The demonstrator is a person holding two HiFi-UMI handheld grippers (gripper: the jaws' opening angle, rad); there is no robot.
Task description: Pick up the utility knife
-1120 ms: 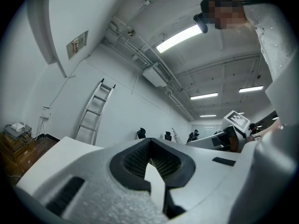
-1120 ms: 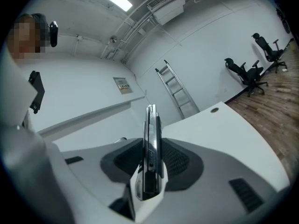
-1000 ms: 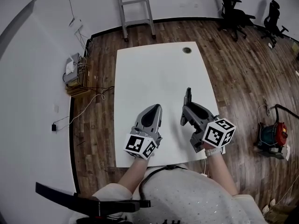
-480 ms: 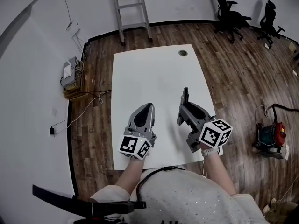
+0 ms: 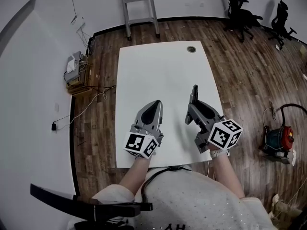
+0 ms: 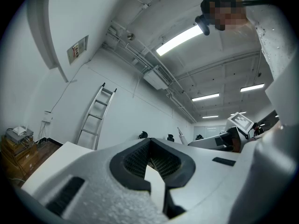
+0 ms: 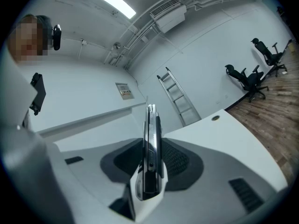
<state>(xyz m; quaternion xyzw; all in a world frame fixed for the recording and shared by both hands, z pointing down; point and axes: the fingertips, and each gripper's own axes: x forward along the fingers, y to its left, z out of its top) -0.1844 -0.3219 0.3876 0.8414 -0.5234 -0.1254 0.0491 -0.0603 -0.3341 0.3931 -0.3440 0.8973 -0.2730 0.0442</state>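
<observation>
The utility knife (image 5: 194, 96), slim and dark with a metal edge, stands on edge between the jaws of my right gripper (image 5: 193, 108) and sticks out past their tips over the white table (image 5: 158, 71). In the right gripper view the knife (image 7: 150, 125) is clamped between the two dark pads, so the right gripper (image 7: 150, 149) is shut on it. To its left my left gripper (image 5: 155, 104) hovers over the table's near part. In the left gripper view the left gripper (image 6: 150, 146) has its jaws together with nothing between them.
A round cable hole (image 5: 192, 49) sits near the table's far edge. Beyond it a ladder (image 5: 140, 8) leans on the wall. Office chairs (image 5: 240, 8) stand at the back right, a red machine (image 5: 280, 139) lies on the floor at right, and boxes with cables (image 5: 74, 71) at left.
</observation>
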